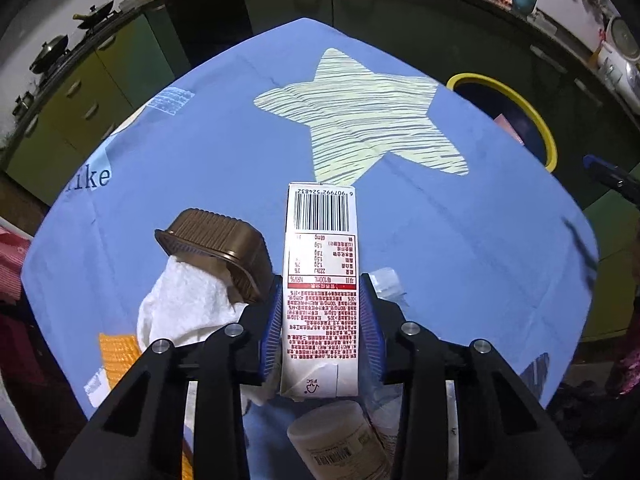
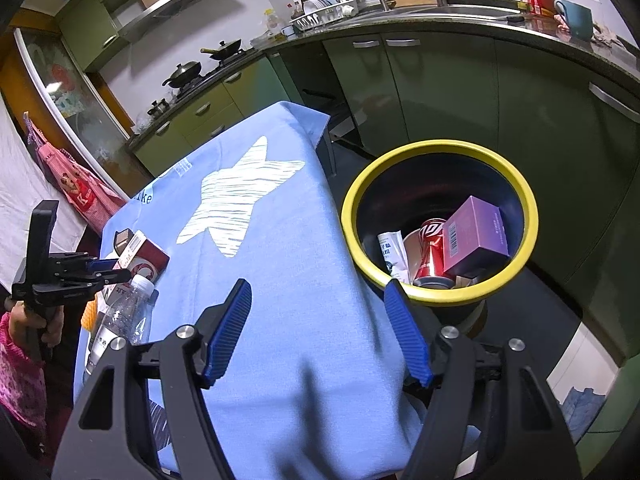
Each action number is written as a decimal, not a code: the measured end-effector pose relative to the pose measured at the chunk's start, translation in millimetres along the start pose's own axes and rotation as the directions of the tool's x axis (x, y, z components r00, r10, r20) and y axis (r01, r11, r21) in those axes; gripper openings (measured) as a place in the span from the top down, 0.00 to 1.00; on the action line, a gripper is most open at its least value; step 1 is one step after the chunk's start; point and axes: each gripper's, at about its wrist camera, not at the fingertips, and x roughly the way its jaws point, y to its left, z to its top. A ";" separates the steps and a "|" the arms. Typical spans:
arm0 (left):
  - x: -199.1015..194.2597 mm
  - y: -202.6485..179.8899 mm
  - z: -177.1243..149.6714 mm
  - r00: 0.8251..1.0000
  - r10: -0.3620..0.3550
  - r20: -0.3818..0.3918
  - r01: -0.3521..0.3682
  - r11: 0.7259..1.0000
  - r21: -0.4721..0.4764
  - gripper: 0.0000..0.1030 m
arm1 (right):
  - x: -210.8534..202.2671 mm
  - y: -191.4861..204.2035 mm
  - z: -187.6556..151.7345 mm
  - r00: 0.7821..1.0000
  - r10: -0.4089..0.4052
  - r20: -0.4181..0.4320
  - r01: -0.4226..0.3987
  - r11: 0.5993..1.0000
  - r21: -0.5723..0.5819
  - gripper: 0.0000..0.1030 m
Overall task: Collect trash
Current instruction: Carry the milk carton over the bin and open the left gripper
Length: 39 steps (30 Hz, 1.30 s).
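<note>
The left gripper (image 1: 322, 322) has its blue ribbed fingers (image 1: 273, 330) pinching a tall white carton (image 1: 320, 272) by its two narrow sides; the carton stands between them with its barcode end pointing away over the blue star-printed cloth that covers the surface (image 1: 460, 240). In the right wrist view the same carton (image 2: 140, 258) shows a red-brown face and sits at the far left edge of the cloth, gripped by the left gripper (image 2: 102, 270), which a hand (image 2: 34, 320) in a pink patterned sleeve holds.

Just left of the left fingers lies a brown ribbed plastic tray (image 1: 218, 246), tipped on its side, with a crumpled white tissue (image 1: 186, 304) spilling from under it. Further left is an orange textured piece (image 1: 118, 350). Beneath and just behind the fingers lies a clear plastic bottle (image 1: 340, 446) with a white label; a clear bit of it (image 1: 386, 280) shows right of the right-hand finger.

The right gripper (image 2: 320, 328) hangs over the near end of the cloth with its fingers (image 2: 230, 330) spread wide and nothing between them. Ahead of its right finger, just off the surface's edge, stands a dark bin with a yellow rim (image 2: 360, 196). Inside it lie a red can (image 2: 430, 252), a purple box (image 2: 478, 236) and a white wrapper (image 2: 392, 252).
</note>
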 end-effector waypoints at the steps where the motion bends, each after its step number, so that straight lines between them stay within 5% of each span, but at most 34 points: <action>1: 1.3 0.0 0.3 1.000 0.011 -0.002 -0.011 1.000 0.004 0.64 | 0.2 0.2 -0.1 1.000 0.000 0.000 0.000 1.000 0.000 0.36; 12: 4.4 -1.1 8.2 1.000 0.014 0.021 -0.014 1.000 0.007 0.65 | 3.8 4.5 -1.4 1.000 0.008 -0.011 -0.008 1.000 -0.009 0.36; 27: -55.2 -11.3 35.4 0.992 0.025 0.122 -0.032 0.998 0.050 0.65 | 4.1 0.0 0.9 1.000 0.005 -0.008 -0.005 1.000 0.000 0.36; 33: -65.7 -61.4 67.9 0.991 -0.045 0.127 0.023 0.985 0.171 0.65 | -20.3 -28.0 3.6 0.997 -0.054 0.047 0.052 0.997 0.053 0.36; 39: -57.4 -151.7 119.2 0.982 -0.145 0.118 0.099 0.939 0.331 0.65 | -43.0 -71.7 1.5 0.991 -0.102 0.091 0.089 0.986 0.138 0.35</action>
